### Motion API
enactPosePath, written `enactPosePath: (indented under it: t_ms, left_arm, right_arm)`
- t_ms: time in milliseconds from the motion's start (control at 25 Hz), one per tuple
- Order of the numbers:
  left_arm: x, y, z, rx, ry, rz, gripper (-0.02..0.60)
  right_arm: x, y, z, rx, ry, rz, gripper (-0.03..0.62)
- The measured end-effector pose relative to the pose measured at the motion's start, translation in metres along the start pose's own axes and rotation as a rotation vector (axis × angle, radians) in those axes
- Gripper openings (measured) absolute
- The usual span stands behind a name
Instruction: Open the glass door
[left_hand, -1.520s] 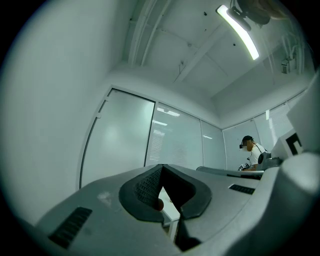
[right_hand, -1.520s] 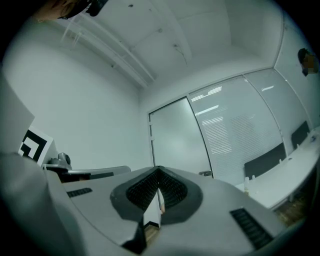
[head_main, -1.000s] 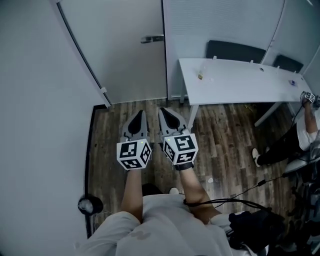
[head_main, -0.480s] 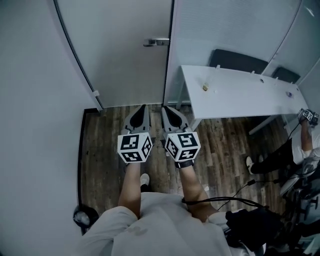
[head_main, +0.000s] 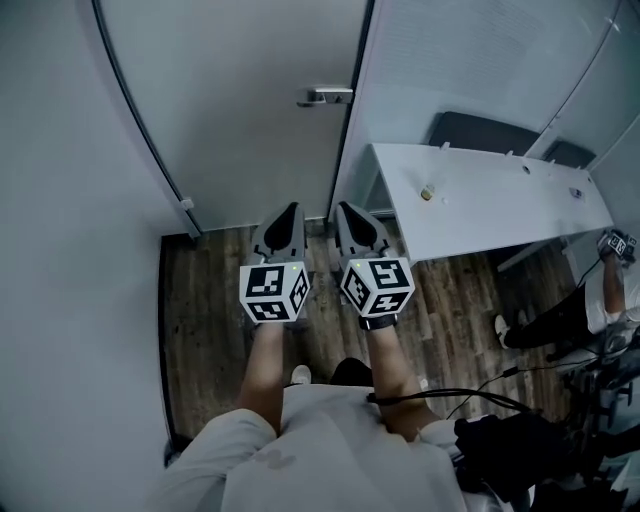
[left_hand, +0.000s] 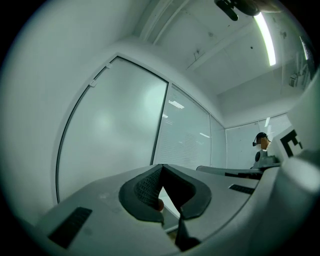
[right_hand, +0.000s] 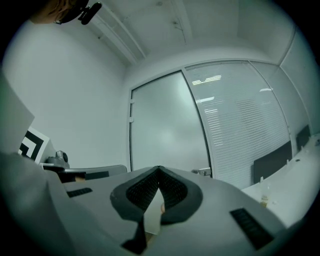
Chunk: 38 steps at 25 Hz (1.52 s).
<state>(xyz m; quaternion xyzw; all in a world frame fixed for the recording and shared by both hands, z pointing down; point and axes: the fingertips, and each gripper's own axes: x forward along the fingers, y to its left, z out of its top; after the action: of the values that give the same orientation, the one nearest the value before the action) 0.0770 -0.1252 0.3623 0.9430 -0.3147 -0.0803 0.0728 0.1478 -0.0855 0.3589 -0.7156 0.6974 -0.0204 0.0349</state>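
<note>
Standing directly ahead of the person, head view: one tall frosted glass door (head_main: 250, 100) in a thin dark frame, apparently shut, with a short metal lever handle (head_main: 325, 96) at its right edge.
- Left claw (head_main: 290, 212), grey with a marker cube: held low over the dark wood-plank floor (head_main: 210, 290), pointing at the door and clear of it.
- Right claw (head_main: 347, 212), the same make: just beside the left one, parallel to it, also short of the door and below the handle.
- Long white table (head_main: 500, 200): right of the door, against a slatted frosted glass partition (head_main: 470, 50). A small pale object (head_main: 427, 193) lies on it.
- Black chair backs (head_main: 480, 130): behind the table.
- Plain white wall (head_main: 60, 250): left of the door.
- Second person (head_main: 605, 300): at the far right edge, only partly seen.

Left gripper view:
- Left claw is clenched, dark ribbed pads meeting at the tips, nothing between them.
- The door fills the space beyond, with the partition to its right.
- Ceiling light strip (left_hand: 265, 35): overhead.

Right gripper view:
- Right claw is likewise clenched and empty.
- The door stands ahead, its handle just above the right jaw's edge. The table corner is at lower right.
</note>
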Motion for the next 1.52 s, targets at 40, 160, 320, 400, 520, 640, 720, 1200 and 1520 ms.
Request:
enactPosePath:
  t_ms: [40,160,320,400,520,640,720,1200,1520]
  left_arm:
    - [0.008,0.004,-0.003,-0.003,0.007,-0.006,-0.011]
    - [0.033,0.010,-0.012,-0.008,0.024,-0.022,-0.011]
    - [0.071,0.020,-0.024,0.001,0.023,-0.020,-0.011]
    - [0.096,0.027,-0.031,-0.007,0.023,-0.015,-0.011]
    - [0.144,0.029,-0.031,-0.020,0.009,-0.007,-0.011]
    - [0.196,0.022,-0.014,0.029,-0.018,0.003,-0.011]
    - [0.226,0.026,-0.006,0.056,-0.023,0.014,-0.011]
    - [0.339,0.059,-0.036,0.087,0.034,0.056,-0.011]
    - [0.420,0.084,-0.049,0.068,0.069,-0.048,-0.011]
  right_arm:
    - [0.008,-0.004,-0.002,-0.002,0.008,-0.006,0.002]
    - [0.028,-0.019,-0.006,-0.007,0.024,-0.018,0.002]
    - [0.061,-0.047,-0.009,-0.005,0.003,-0.011,0.002]
    - [0.083,-0.064,-0.011,0.010,-0.017,-0.009,0.002]
    - [0.119,-0.098,-0.008,0.010,-0.033,-0.009,0.002]
    - [0.156,-0.141,0.013,-0.005,-0.056,-0.021,0.002]
    - [0.180,-0.162,0.028,0.002,-0.079,-0.017,0.002]
    - [0.265,-0.249,0.005,0.084,-0.054,-0.022,0.002]
    - [0.320,-0.291,-0.001,0.063,-0.025,-0.120,0.002]
